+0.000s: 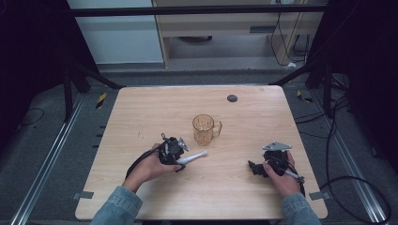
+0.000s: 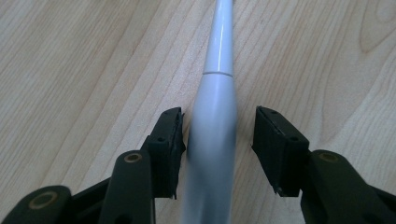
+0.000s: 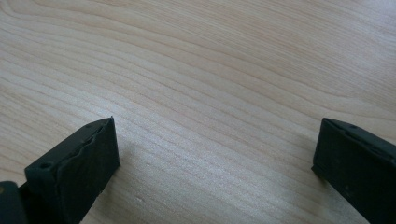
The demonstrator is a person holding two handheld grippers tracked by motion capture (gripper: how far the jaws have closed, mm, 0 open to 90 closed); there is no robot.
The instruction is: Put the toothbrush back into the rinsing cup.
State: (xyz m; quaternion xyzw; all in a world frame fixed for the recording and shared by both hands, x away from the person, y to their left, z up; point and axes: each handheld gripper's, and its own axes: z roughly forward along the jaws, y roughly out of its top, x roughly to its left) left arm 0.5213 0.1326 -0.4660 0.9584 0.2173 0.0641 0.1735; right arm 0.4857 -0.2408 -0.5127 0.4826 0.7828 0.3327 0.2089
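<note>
A slim white-grey handle [image 1: 193, 157], like that of an electric toothbrush, lies on the wooden table [image 1: 150, 108] just in front of an amber glass mug [image 1: 205, 130]. My left gripper [image 1: 180, 162] is low over its thick end. In the left gripper view the handle [image 2: 215, 98] runs between the jaws of this gripper [image 2: 218, 126]. The left pad [image 2: 172, 135] is against it and a gap stays at the right pad [image 2: 273, 140], so the gripper is open. My right gripper [image 1: 253, 167] rests near the table's front right, wide open [image 3: 217, 135] over bare wood.
A small dark round disc [image 1: 232, 98] sits in the tabletop near the far edge. Black frame bars and cables surround the table; a cable [image 1: 356, 187] loops on the floor at the right.
</note>
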